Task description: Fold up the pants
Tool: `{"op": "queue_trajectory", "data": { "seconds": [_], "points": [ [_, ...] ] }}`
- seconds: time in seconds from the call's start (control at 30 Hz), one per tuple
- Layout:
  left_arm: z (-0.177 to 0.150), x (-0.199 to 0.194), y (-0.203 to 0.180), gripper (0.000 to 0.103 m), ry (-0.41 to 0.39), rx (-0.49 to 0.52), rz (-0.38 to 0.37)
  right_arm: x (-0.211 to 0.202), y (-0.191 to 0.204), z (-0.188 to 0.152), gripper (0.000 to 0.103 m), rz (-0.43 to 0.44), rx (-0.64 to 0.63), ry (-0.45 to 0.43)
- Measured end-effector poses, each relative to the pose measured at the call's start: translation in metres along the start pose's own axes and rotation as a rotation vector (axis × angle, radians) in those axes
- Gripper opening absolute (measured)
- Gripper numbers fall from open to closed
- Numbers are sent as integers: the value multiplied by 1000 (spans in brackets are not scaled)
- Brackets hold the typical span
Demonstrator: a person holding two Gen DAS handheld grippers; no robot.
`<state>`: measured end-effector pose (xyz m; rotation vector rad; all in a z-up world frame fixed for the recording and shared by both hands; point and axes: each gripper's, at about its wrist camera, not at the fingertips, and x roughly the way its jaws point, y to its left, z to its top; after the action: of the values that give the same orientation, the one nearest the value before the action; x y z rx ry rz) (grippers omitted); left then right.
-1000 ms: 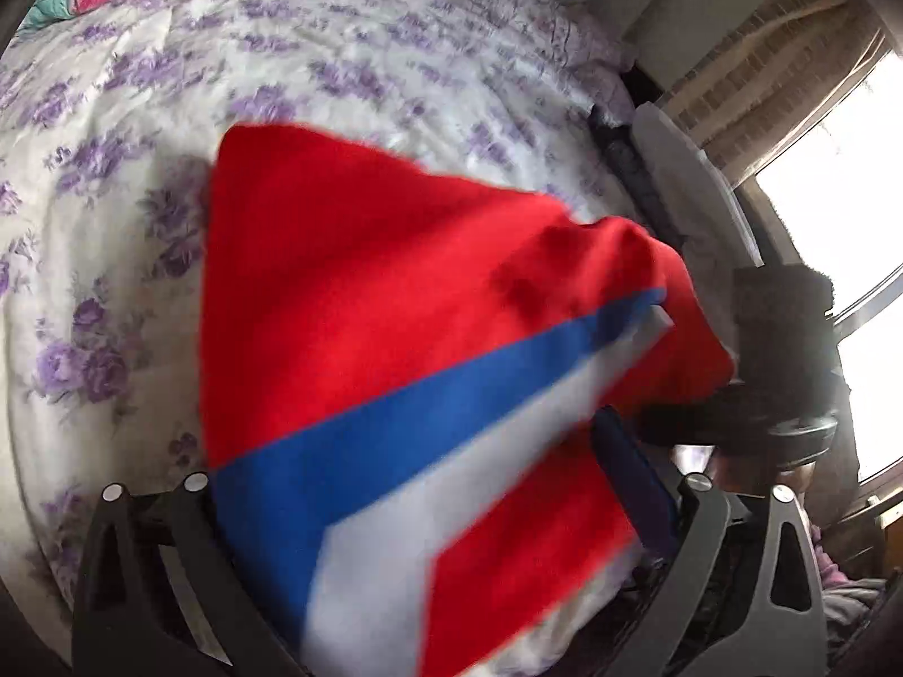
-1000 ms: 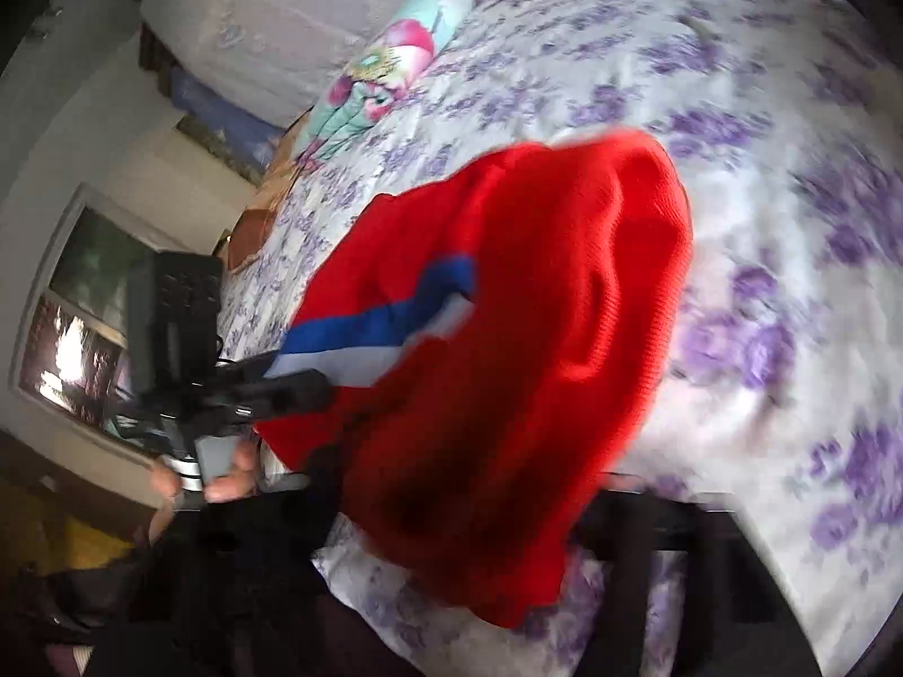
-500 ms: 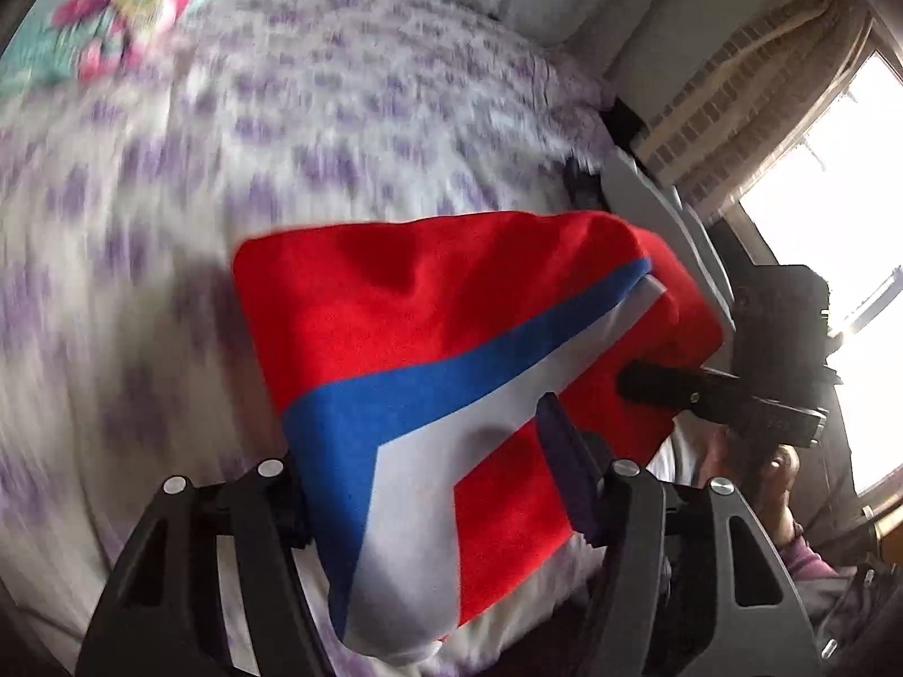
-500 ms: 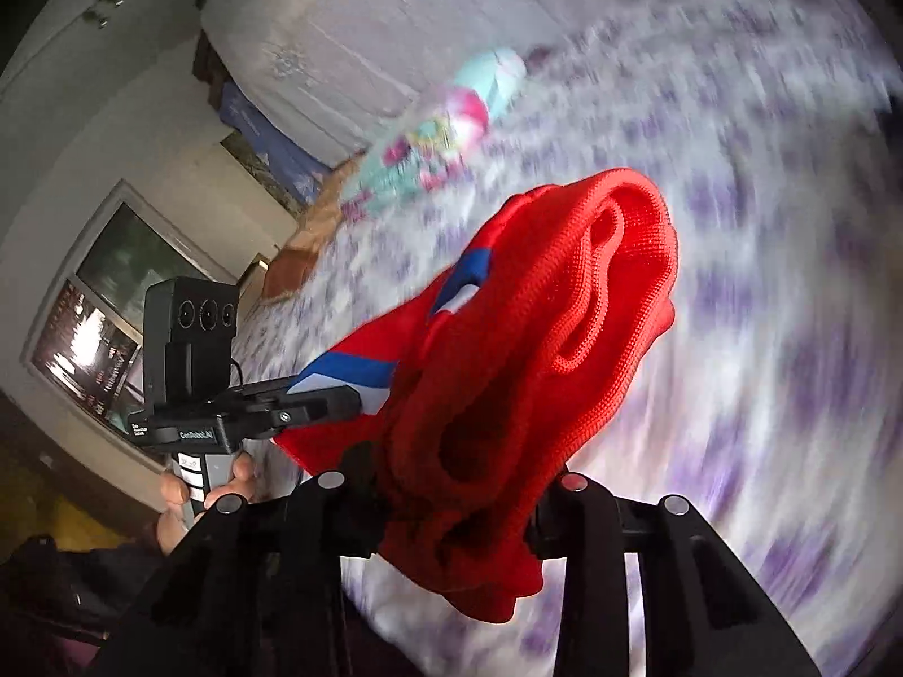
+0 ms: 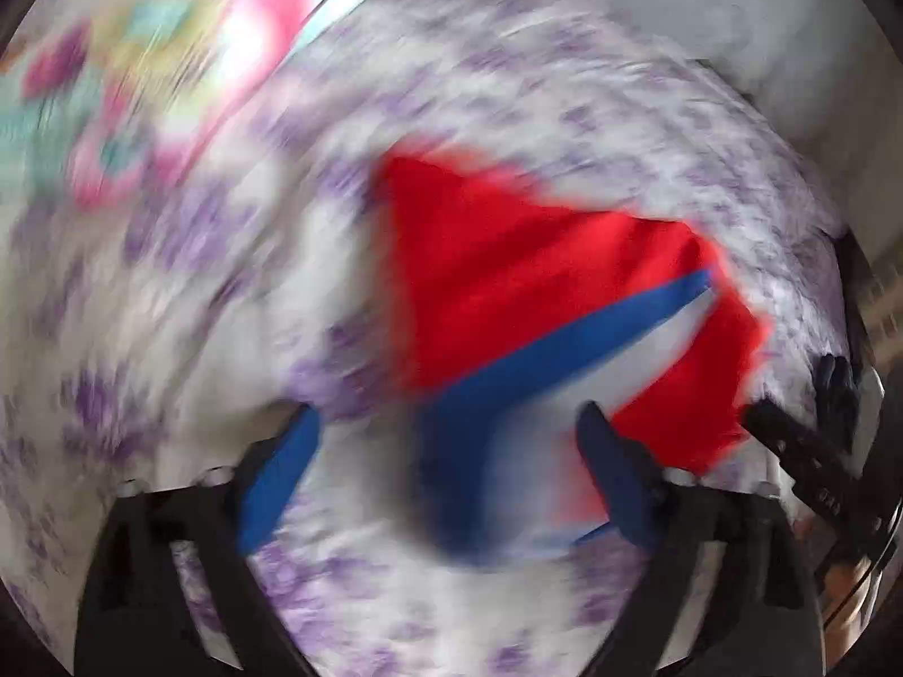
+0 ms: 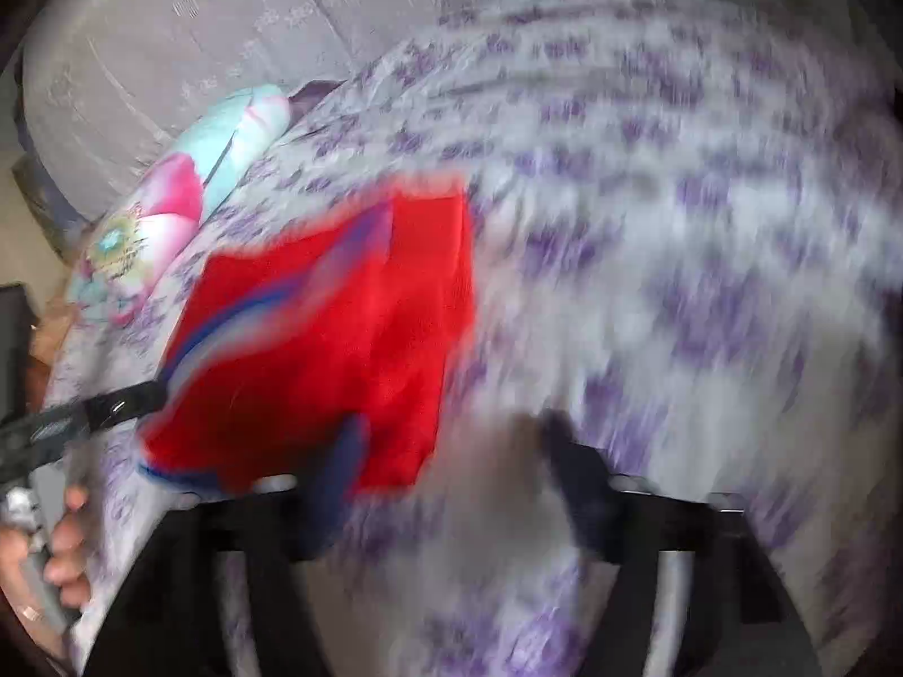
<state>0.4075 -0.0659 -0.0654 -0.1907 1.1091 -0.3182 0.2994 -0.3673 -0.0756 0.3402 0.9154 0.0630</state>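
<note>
On the bedspread (image 5: 169,338), pants (image 5: 536,293) now released; both tongs spread.

No text, label, brand, number or sign can be read; motion blur smears both wrist views.

free room: bare bedsheet (image 6: 705,225) is seen right of the red pants (image 6: 338,350) | obstacle: pillow (image 6: 186,197) at the far left

both fisheye views are heavily motion-blurred, evenly daylit, with dark vignetted, curved edges.
</note>
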Motion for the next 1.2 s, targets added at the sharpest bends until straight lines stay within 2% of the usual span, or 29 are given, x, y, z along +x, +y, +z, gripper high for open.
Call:
{"op": "queue_trajectory", "data": {
  "seconds": [0.03,0.07,0.1,0.13,0.2,0.23,0.33,0.43,0.5,0.63,0.67,0.77,1.0,1.13,1.2],
  "points": [
    [-7,-10,8,84,-15,-8,-24,-17,2,-15,59,43,-13,-46],
    [-21,-29,10,87,-54,24,-20,-36,7,-27,66,65,-36,-84],
    [-32,-44,8,89,-85,54,3,-63,12,-47,77,91,-56,-134],
    [-49,-64,6,94,-131,81,31,-80,16,-59,82,97,-62,-159],
    [-88,-101,-7,97,-215,135,141,-124,27,-90,98,107,-70,-224],
    [-106,-117,-16,98,-242,160,162,-149,33,-109,98,104,-79,-252],
    [-152,-151,-34,98,-255,206,173,-199,55,-153,99,95,-138,-269],
    [-200,-182,-36,98,-301,195,114,-227,59,-181,99,98,-141,-311],
    [-217,-188,-42,98,-314,186,100,-235,59,-194,99,44,-158,-314],
    [-248,-198,-62,98,-367,272,195,-248,63,-216,99,12,-179,-320],
    [-255,-201,-64,98,-381,275,214,-252,63,-219,99,13,-181,-330],
    [-265,-209,-61,98,-392,257,204,-258,67,-227,99,-16,-193,-350],
    [-285,-233,-46,98,-430,181,263,-278,78,-243,99,-40,-219,-373],
    [-294,-243,-44,98,-438,178,256,-287,81,-251,99,-35,-214,-384],
    [-298,-249,-47,98,-465,197,282,-289,80,-254,99,-37,-210,-386]
  ]
}}
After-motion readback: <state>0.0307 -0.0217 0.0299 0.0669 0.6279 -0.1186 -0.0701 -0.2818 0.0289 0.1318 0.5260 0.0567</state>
